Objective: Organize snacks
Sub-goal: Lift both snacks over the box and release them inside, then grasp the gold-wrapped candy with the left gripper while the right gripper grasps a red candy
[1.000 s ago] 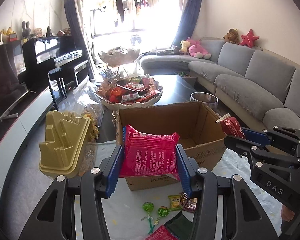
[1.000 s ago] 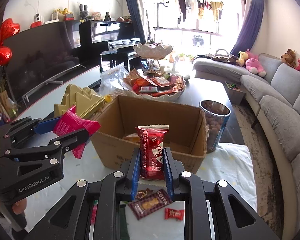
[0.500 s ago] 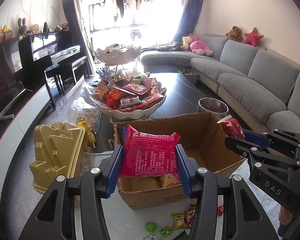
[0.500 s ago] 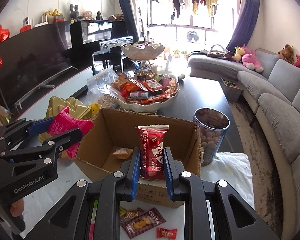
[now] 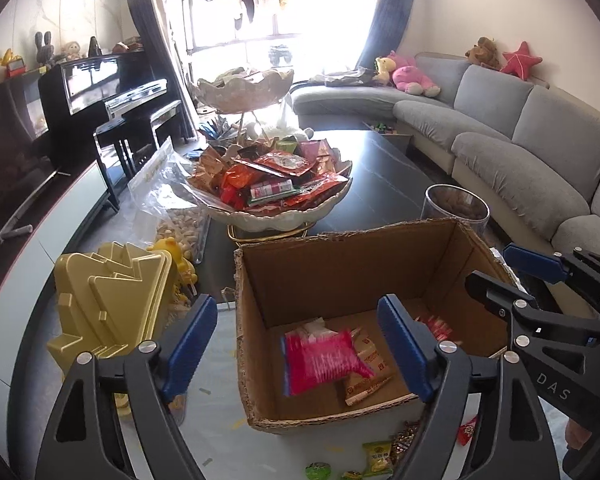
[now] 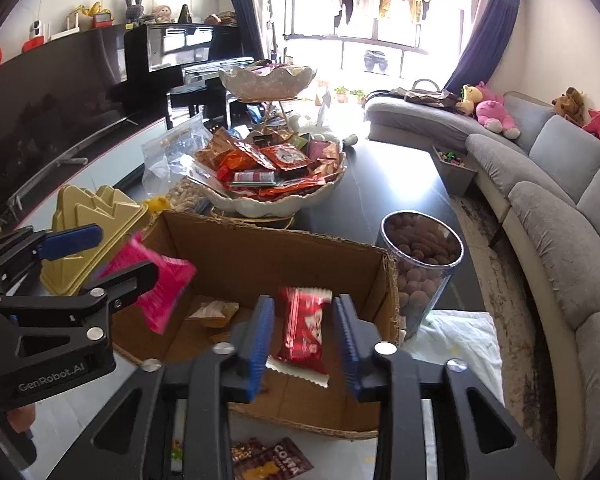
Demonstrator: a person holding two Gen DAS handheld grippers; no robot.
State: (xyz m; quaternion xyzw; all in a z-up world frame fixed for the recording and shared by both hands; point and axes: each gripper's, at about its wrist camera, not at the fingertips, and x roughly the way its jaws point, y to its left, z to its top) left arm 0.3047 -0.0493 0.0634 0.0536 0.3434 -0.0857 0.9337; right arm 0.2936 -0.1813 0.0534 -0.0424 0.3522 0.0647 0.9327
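Observation:
An open cardboard box stands just ahead of both grippers. My left gripper is open above the box's near left side. A pink snack packet, blurred, is loose below it inside the box, over a tan packet. My right gripper is open above the box's near right side. A red snack packet hangs loose between its jaws, over the box floor. Small sweets and a dark Costa packet lie on the white cloth before the box.
A white tiered bowl full of snacks stands behind the box. A gold tree-shaped tin and a bag of nuts are on the left. A clear jar of brown balls stands right of the box. A grey sofa lies right.
Both grippers moved forward over the box and opened. The pink packet has dropped from the left gripper into the box. The red packet has come free between the right jaws.

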